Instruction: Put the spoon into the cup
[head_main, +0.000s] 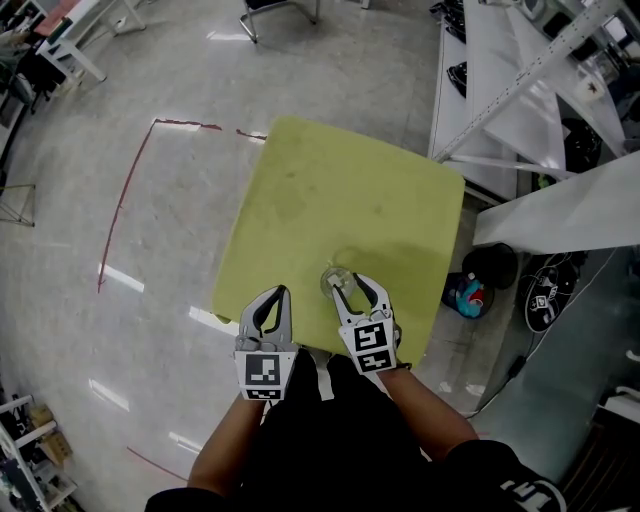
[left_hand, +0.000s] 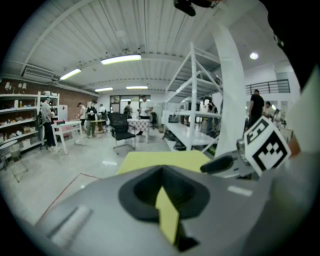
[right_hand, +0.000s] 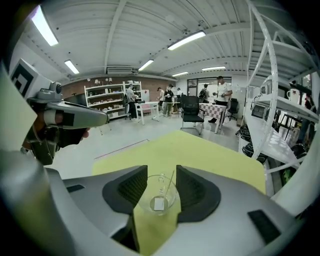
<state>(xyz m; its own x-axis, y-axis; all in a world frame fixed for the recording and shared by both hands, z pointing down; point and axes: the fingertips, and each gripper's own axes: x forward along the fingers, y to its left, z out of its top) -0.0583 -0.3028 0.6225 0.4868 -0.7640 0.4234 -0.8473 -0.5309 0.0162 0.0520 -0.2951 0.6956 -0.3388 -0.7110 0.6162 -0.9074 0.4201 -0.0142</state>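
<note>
We note the right tongs spread wide near the front edge of the yellow table, gripping nothing; a clear cup stands on the table between their tips, and we cannot tell whether the pads touch the glass. The spoon sits inside the cup, bowl at the bottom, thin handle leaning on the rim toward the right jaw. The left tongs hang just beside the right ones; jaws drawn together, only a thin sliver of table showing between them, nothing held.
</note>
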